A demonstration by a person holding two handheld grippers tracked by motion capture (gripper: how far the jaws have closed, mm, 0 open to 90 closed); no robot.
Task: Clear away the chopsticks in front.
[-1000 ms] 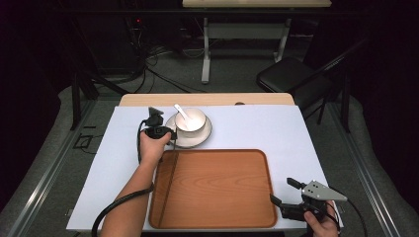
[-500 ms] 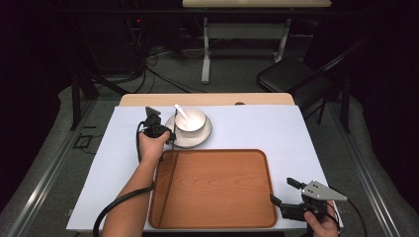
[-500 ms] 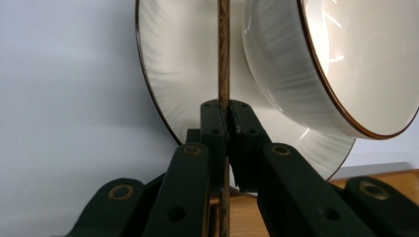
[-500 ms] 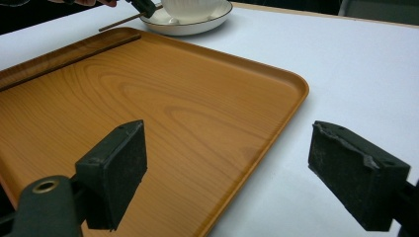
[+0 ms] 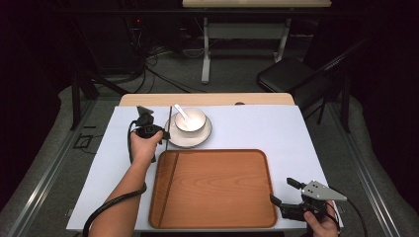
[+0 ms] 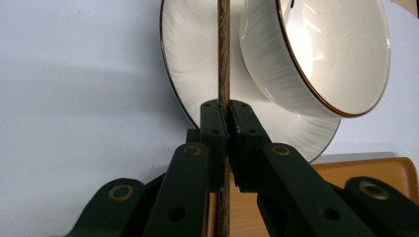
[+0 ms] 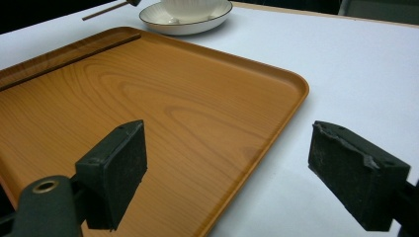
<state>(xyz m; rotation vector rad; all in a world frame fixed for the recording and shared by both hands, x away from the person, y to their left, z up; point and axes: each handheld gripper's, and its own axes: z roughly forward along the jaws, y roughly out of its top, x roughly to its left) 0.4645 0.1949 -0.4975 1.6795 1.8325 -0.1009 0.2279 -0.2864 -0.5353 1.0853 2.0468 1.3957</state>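
Note:
My left gripper (image 5: 167, 134) (image 6: 228, 111) is shut on a thin dark wooden chopstick (image 5: 169, 118) (image 6: 224, 59), holding it just left of a white saucer (image 5: 188, 144) (image 6: 192, 64). A white bowl (image 5: 191, 121) (image 6: 316, 54) with a white spoon (image 5: 181, 110) in it sits on that saucer. A second chopstick (image 5: 171, 182) (image 7: 64, 64) lies along the left side of the wooden tray (image 5: 222, 187) (image 7: 148, 98). My right gripper (image 5: 284, 191) (image 7: 227, 163) stands open at the tray's near right corner, with nothing between its jaws.
A white sheet (image 5: 296, 138) covers the table top. A black chair (image 5: 291, 79) and a table frame (image 5: 207, 59) stand on the floor beyond the far edge. The left gripper's cable (image 5: 113, 205) runs under the forearm.
My left hand has shifted a little to the left and upward with the chopstick, which now stands clear of the sheet beside the saucer. The right gripper has stayed in place.

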